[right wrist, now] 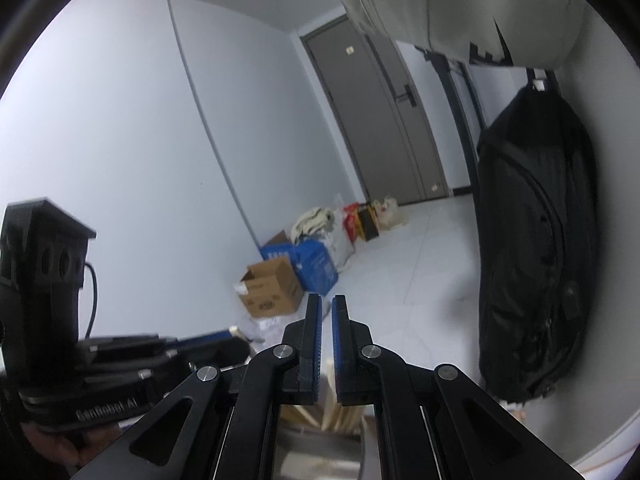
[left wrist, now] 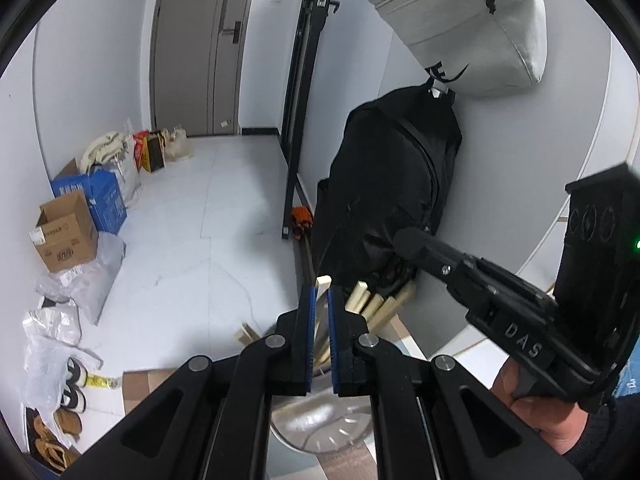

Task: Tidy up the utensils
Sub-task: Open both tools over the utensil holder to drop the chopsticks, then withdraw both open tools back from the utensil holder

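Between the blue pads of the left gripper [left wrist: 321, 300]: one pale wooden stick [left wrist: 322, 285], jaws clamped on it, tip poking above the pads, shaft running down toward a metal holder [left wrist: 320, 424] below. Just right of the pads, more wooden sticks [left wrist: 374, 304] fanned out, leaning right, tops near a black backpack [left wrist: 392, 184]. Right gripper [left wrist: 414, 242] in from the right edge, fingers pressed together, nothing visible between them, tip above the fanned sticks; hand [left wrist: 540, 408] on its handle at lower right.

From the right wrist view: right gripper [right wrist: 327, 320] jaws together with a thin slit, nothing gripped up at the tips; pale sticks [right wrist: 340, 408] low between the finger bases, standing in the metal container [right wrist: 320, 460], contact with the pads unclear. Left gripper [right wrist: 236, 338] at lower left, blurred, blue pad edge and pale stick end just visible.

Background: grey door [left wrist: 196, 48], cardboard box [left wrist: 66, 230], blue box [left wrist: 100, 196], grey bag [left wrist: 472, 28] hanging above the backpack.
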{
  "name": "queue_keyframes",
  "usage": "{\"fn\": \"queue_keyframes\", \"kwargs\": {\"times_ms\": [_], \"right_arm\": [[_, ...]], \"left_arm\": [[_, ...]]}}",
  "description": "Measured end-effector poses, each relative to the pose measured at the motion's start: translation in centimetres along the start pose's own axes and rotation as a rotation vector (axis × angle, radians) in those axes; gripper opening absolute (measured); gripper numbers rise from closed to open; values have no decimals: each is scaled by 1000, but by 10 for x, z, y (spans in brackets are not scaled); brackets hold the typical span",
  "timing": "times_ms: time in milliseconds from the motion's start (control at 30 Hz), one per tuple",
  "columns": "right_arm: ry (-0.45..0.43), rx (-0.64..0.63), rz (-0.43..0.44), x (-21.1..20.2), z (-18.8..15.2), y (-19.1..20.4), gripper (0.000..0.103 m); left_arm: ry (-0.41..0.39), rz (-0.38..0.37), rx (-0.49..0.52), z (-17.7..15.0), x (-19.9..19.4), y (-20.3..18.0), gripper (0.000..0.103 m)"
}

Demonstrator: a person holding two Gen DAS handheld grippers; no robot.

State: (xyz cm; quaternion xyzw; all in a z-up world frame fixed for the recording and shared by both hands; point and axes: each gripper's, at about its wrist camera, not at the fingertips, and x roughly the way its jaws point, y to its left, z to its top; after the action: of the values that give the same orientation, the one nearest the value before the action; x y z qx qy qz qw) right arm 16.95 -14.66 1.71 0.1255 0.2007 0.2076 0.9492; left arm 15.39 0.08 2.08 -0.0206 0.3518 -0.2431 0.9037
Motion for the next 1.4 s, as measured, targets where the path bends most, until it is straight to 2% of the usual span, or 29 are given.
{"fn": "queue_keyframes", "kwargs": {"times_ms": [167,267,400,500,567,633,767,833,900,1000,1067,1133,1400], "right_arm": [[46,35,17,-6,-10,-6,6],[51,66,20,-16,-11,-8,6],[38,77,12,-38,-8,-6,8],[31,78,6,-54,-10,-4,22],[26,77,6,-64,-12,0,37],[11,69,8,-76,-12,5,41],[-14,38,3,-99,-14,17,52],[-26,34,4,-109,-14,23,57],[-40,29,5,-119,-14,28,61],[-64,15,8,-135,-16,38,69],[-83,4,7,-146,-17,44,81],[-97,-3,7,-153,-19,49,87],[-124,-25,2,-171,-39,56,103]], "left_arm": [[44,-25,-31,-4,-2,1,2],[82,-4,-59,-7,-3,4,4],[62,13,-80,-11,-20,1,10],[11,50,-86,-14,-40,-6,23],[-34,73,-98,-17,-54,-10,35],[-65,90,-109,-18,-66,-13,46],[-123,129,-116,-23,-92,-27,54],[-144,148,-106,-24,-100,-34,65],[-183,167,-89,-28,-113,-43,71],[-218,193,-64,-33,-124,-52,74],[-235,205,-55,-38,-131,-56,78],[-250,221,-50,-42,-135,-57,83],[-305,280,-75,-67,-147,-57,85]]}}
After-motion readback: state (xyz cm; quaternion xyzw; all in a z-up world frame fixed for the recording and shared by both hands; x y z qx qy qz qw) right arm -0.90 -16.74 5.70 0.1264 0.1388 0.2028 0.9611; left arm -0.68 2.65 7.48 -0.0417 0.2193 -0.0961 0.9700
